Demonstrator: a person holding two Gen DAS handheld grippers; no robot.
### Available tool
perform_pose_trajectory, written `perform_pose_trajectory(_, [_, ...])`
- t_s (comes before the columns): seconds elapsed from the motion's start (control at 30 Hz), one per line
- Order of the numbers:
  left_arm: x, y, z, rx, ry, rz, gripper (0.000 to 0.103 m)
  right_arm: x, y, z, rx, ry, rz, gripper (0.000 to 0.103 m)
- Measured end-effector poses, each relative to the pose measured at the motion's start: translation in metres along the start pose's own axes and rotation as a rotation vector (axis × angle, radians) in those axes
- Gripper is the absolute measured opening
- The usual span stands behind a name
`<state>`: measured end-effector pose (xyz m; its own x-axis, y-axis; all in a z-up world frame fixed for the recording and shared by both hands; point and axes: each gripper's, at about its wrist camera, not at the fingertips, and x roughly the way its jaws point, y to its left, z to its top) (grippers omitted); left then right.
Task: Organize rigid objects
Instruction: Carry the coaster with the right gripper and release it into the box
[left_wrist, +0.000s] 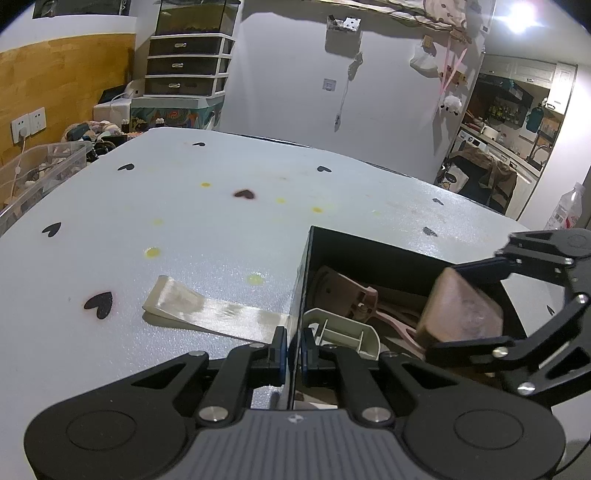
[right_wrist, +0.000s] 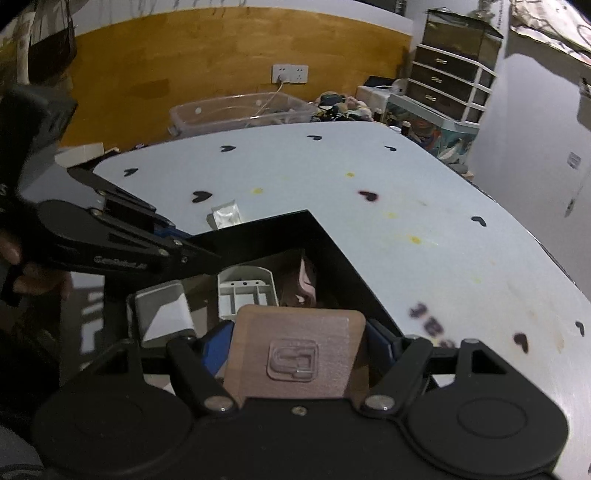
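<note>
Black box (left_wrist: 369, 254) sits on the pale, heart-dotted worktop (left_wrist: 184, 206), drawers behind; left claw (left_wrist: 293, 349) pinches its wall, a cream strip (left_wrist: 207, 310) lies just beside. Right wrist view: right claw (right_wrist: 299, 354) clamps a brown rounded block (right_wrist: 295, 354) over the box (right_wrist: 325, 236), white plastic pieces (right_wrist: 243, 291) inside.

Your table (left_wrist: 184, 221) wore a pale, finely grained covering with a faint sparkle, printed with matt black hearts. The black box (left_wrist: 301, 280) had smooth, slightly glossy walls. Beside it lay a cream plastic strip (left_wrist: 207, 310) with a satiny sheen. Your right tongs (right_wrist: 295, 343) held a pinkish-brown plastic piece (right_wrist: 295, 354), matt and lightly textured. Both tongs were matt black plastic with bright metal screws; your left tongs (left_wrist: 293, 354) carried blue pads.
</note>
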<state>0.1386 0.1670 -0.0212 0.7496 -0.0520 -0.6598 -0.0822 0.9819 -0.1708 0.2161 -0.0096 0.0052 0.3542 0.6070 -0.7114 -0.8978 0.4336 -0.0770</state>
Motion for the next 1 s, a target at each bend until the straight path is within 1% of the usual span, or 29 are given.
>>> perform_pose_trajectory(0.07, [0.001, -0.001, 0.001, 0.0, 0.001, 0.001, 0.007, 0.004, -0.001, -0.001, -0.003, 0.002, -0.008, 0.081])
perform_pose_trajectory(0.1, [0.001, -0.001, 0.0, -0.001, 0.001, 0.001, 0.007, 0.004, -0.002, -0.002, -0.007, -0.002, -0.011, 0.088])
perform_pose_trajectory(0.13, [0.001, -0.001, 0.001, 0.0, 0.002, 0.0, 0.007, 0.004, -0.001, -0.003, -0.006, -0.003, -0.008, 0.09])
perform_pose_trajectory(0.23, [0.002, -0.001, 0.0, 0.001, 0.003, 0.001, 0.007, 0.002, -0.004, -0.005, 0.021, 0.01, 0.016, 0.09])
perform_pose_trajectory(0.4, [0.003, 0.0, 0.0, 0.002, 0.004, 0.003, 0.007, -0.005, -0.007, -0.008, 0.08, 0.018, 0.028, 0.09])
perform_pose_trajectory(0.63, [0.003, 0.0, 0.0, 0.001, 0.005, 0.003, 0.007, -0.014, -0.004, -0.008, 0.101, 0.004, 0.019, 0.09])
perform_pose_trajectory(0.87, [0.004, 0.0, 0.0, 0.004, 0.005, 0.003, 0.007, -0.026, -0.006, -0.01, 0.16, -0.029, -0.015, 0.09])
perform_pose_trajectory(1.0, [0.004, 0.001, 0.0, 0.01, 0.007, 0.001, 0.007, -0.035, -0.007, -0.011, 0.205, -0.062, -0.057, 0.09])
